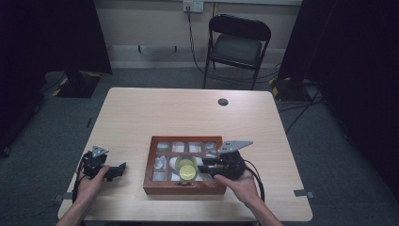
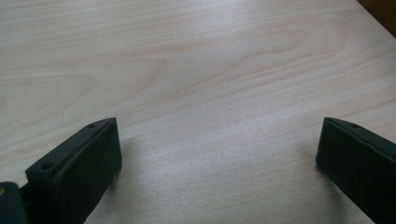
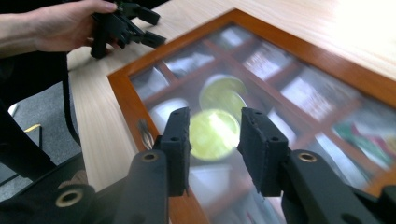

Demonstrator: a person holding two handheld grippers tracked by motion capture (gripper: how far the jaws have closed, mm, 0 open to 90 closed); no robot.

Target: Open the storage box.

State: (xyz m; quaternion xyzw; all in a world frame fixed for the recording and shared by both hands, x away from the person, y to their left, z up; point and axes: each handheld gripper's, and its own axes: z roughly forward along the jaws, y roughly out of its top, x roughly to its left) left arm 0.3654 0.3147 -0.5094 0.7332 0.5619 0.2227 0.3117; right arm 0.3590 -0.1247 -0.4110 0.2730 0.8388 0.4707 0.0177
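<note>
— Starting at the left: state of the left gripper (image 1: 120, 170)?

— Spread wide, nothing between the pads. Lying low over bare table (image 1: 188, 113), gripped by the left hand (image 1: 89, 184). Seen along its own jaws, just pale wood grain ahead, plus a sliver of dark brown corner at far upper right.

— And to the right of those tongs?

— A shallow wooden box (image 1: 183, 190), well apart from the left tips and directly under the right ones. Reddish-brown frame, glassy top, small latch on the near wall. Divided into a grid of compartments.

— Contents?

— Small pale packets (image 1: 178, 147) in the far row, one or more per cell; labels too blurred to read. More whitish packets in the cells along the left side. Something greenish and reddish in a cell toward the right, past the right tips.

— The yellow-green thing?

— A yellow-green round piece (image 1: 187, 169), about mid-box, just off the tips of the right gripper (image 1: 203, 165). Seen along those jaws, framed squarely in the gap between the two pads. A second, paler round just beyond it; separate piece or reflection in the glass, impossible to say. Likewise unclear whether lying in a cell or on top of the glass.

— Right tongs, then?

— Drawn in narrow, gap about as broad as the yellow round. Pads pressing on it or merely flanking it: cannot tell. Right hand (image 1: 240, 186) behind, at the box's near right corner.
</note>
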